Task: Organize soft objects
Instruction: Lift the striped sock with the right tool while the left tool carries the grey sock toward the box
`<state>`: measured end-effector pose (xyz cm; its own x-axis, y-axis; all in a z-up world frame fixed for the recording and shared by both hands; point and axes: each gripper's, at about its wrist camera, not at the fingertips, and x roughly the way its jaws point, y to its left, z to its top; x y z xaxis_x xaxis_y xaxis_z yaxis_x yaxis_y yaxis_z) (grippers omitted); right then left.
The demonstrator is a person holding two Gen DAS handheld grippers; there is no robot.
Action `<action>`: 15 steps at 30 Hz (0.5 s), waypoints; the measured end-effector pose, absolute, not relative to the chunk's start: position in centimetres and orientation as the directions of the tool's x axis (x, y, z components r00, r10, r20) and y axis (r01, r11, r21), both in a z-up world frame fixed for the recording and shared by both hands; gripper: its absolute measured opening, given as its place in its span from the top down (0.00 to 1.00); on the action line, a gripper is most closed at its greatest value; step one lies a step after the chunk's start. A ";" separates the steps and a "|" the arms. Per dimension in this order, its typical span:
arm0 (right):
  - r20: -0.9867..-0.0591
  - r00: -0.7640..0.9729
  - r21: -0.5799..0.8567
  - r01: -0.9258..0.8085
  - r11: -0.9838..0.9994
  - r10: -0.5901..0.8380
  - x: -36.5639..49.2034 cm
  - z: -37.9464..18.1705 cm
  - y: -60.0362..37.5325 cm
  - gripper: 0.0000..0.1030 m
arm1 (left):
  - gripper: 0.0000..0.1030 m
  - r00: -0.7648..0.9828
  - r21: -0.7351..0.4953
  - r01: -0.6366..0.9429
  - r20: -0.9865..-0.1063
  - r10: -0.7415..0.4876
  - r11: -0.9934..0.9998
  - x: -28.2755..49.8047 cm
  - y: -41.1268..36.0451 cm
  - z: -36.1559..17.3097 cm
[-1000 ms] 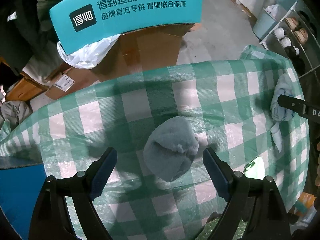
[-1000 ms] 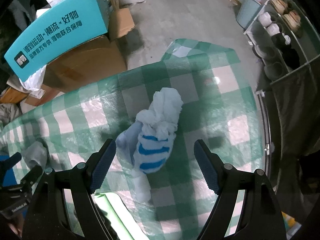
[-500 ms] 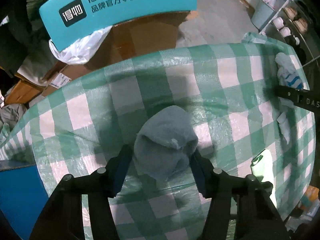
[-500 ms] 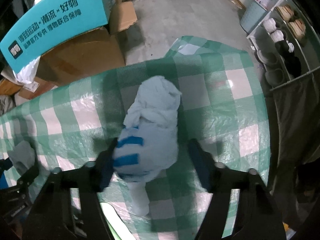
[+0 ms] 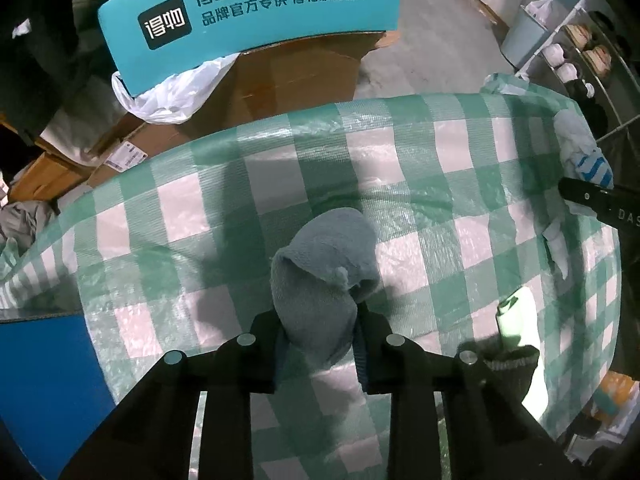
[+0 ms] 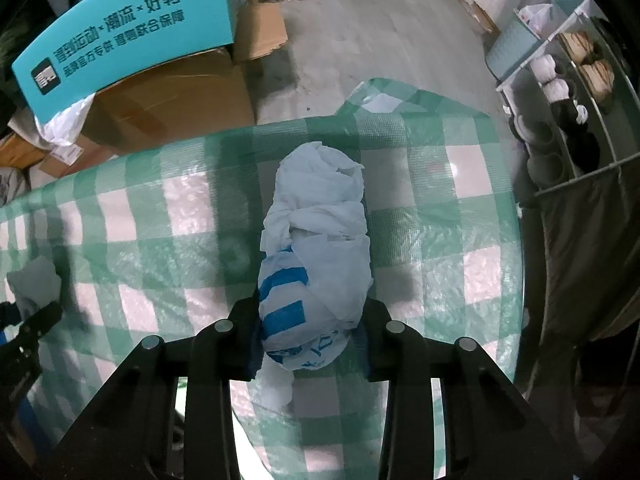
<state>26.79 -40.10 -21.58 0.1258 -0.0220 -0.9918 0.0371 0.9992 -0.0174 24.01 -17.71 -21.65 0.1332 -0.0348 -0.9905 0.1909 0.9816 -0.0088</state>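
Observation:
My left gripper (image 5: 320, 344) is shut on a grey fleece sock (image 5: 324, 276), squeezing its near end over the green-and-white checked tablecloth (image 5: 200, 220). My right gripper (image 6: 312, 340) is shut on a white-and-blue plastic bag bundle (image 6: 320, 248). The bundle also shows at the far right of the left wrist view (image 5: 584, 148), with the right gripper's finger (image 5: 592, 196) below it. The grey sock shows at the left edge of the right wrist view (image 6: 36, 280), held by the left gripper (image 6: 28, 320).
A pale green item (image 5: 520, 312) and a dark knitted piece (image 5: 508, 368) lie at the table's right. Cardboard boxes (image 5: 280, 80) with a teal box (image 5: 248, 12) stand beyond the far edge. Shelves with shoes (image 6: 568, 92) stand at right.
Both grippers have closed from wide open: the left onto the grey sock, the right onto the plastic bag bundle. Both objects now sit squeezed between the fingers.

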 end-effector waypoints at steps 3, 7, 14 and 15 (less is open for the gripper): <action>-0.991 0.130 -0.012 0.024 1.000 -0.016 26.3 -20.7 -39.8 0.67 | 0.74 0.144 -0.014 0.189 -0.989 -0.042 0.982 23.5 -17.3 -20.7; -0.990 0.142 -0.020 -0.003 1.000 -0.019 25.5 -19.3 -39.1 0.68 | 0.75 0.166 -0.004 0.194 -0.985 -0.037 0.981 22.8 -16.9 -19.5; -0.987 0.159 -0.001 -0.037 0.999 0.005 23.6 -16.9 -38.3 0.68 | 0.75 0.214 0.021 0.203 -0.977 -0.024 0.979 21.0 -15.9 -16.6; -0.987 0.162 0.002 -0.043 0.999 0.009 23.4 -16.5 -38.2 0.68 | 0.75 0.220 0.026 0.205 -0.975 -0.020 0.978 20.7 -15.7 -16.1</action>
<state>23.37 -38.16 -16.50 0.1625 0.0089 -0.9867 -0.0427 0.9991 0.0020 20.73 -15.74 -16.10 0.2196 -0.0198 -0.9754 0.2052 0.9784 0.0264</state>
